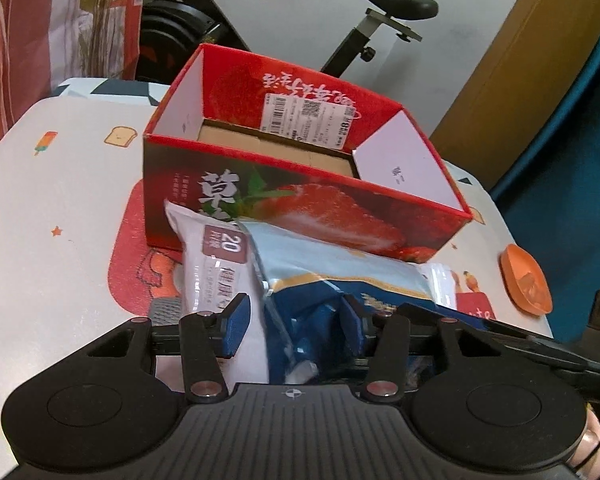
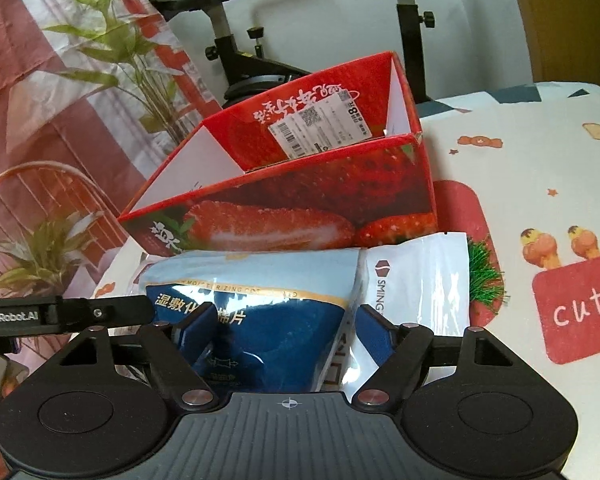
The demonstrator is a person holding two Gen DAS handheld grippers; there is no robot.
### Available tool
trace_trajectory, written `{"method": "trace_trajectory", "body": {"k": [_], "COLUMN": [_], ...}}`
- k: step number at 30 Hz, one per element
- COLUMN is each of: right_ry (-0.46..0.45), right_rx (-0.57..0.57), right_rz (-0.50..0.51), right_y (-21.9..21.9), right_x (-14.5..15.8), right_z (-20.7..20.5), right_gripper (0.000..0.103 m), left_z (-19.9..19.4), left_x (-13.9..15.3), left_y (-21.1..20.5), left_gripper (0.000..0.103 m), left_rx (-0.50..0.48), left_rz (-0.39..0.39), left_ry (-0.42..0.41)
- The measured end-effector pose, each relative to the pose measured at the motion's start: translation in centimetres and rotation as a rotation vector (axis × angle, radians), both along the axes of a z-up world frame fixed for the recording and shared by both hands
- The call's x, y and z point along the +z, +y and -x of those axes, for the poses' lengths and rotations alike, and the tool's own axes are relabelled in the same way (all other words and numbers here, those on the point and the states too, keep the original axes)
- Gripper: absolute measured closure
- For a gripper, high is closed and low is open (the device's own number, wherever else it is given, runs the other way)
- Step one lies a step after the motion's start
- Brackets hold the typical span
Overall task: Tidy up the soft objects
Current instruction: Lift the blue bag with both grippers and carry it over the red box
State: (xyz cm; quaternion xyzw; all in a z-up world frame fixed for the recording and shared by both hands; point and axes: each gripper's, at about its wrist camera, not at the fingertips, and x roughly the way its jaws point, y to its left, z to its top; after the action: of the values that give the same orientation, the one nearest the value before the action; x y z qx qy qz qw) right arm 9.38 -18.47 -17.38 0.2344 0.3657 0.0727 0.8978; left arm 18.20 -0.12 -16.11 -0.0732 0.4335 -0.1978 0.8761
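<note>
An open red strawberry box stands on the table with nothing visible inside. Right in front of it are two soft packs side by side: a white pack and a blue pack with a pale blue top. My left gripper is shut on both packs, one pad on the white one and the other on the blue one. My right gripper is shut on the same pair from the other side, and the blue pack is dented between its pads.
An orange dish sits near the table's right edge. A red mat lies under the box. An exercise bike and a plant stand behind the table. The other gripper's black bar shows at each view's side.
</note>
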Motion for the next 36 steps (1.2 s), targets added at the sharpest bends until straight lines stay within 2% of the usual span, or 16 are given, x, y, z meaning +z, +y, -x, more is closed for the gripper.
{"method": "trace_trajectory", "body": {"k": [4, 8, 14, 19, 21, 23, 28, 36], "right_ry": [-0.008, -0.009, 0.002, 0.001, 0.003, -0.001, -0.043, -0.105], "right_rx": [0.027, 0.032, 0.047, 0.066, 0.067, 0.069, 0.095, 0.117], "right_rz": [0.013, 0.015, -0.004, 0.017, 0.018, 0.024, 0.061, 0.07], "right_y": [0.5, 0.7, 0.4, 0.8, 1.0, 1.1, 1.8, 2.4], "right_x": [0.0, -0.1, -0.2, -0.2, -0.3, -0.2, 0.8, 3.6], "right_z": [0.1, 0.2, 0.8, 1.3, 1.4, 1.7, 2.7, 3.4], "right_gripper": [0.03, 0.032, 0.036, 0.041, 0.042, 0.048, 0.057, 0.062], "left_z": [1.2, 1.3, 1.0, 1.6, 1.7, 1.8, 3.4, 4.8], "left_x": [0.6, -0.5, -1.4, -2.2, -2.8, -3.0, -2.1, -0.5], "left_y": [-0.8, -0.9, 0.3, 0.2, 0.6, 0.7, 0.8, 2.4], "left_gripper": [0.049, 0.049, 0.05, 0.05, 0.05, 0.051, 0.055, 0.056], "left_rx": [-0.036, -0.025, 0.02, 0.041, 0.057, 0.07, 0.061, 0.089], "left_rz": [-0.021, -0.008, 0.084, 0.089, 0.12, 0.149, 0.149, 0.216], "left_ry": [-0.037, -0.003, 0.058, 0.062, 0.081, 0.091, 0.049, -0.001]}}
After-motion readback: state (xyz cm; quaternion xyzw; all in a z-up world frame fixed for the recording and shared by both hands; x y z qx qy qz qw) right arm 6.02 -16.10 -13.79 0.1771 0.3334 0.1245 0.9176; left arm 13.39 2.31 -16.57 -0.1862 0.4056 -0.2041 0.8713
